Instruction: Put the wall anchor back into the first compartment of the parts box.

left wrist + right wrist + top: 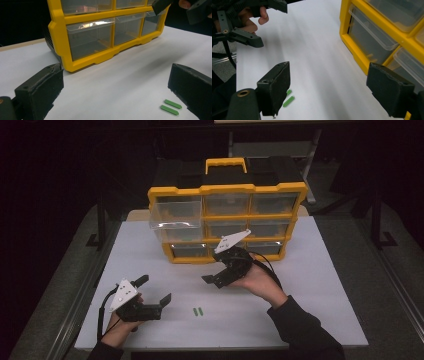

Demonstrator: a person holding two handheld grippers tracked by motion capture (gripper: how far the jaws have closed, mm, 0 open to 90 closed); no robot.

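Two small green strips lie side by side on the white table near its front; they also lie low in the left gripper view and in the right gripper view. My left gripper is open and empty just left of them, jaws wide apart. My right gripper hovers open and empty above and behind the strips, in front of the yellow organizer; its jaws frame bare table. The organizer's top-left clear drawer is pulled out.
The organizer has several clear drawers in a yellow frame and a handle on top. The white tabletop ends at a dark surround on all sides. A person's hand holds the left gripper.
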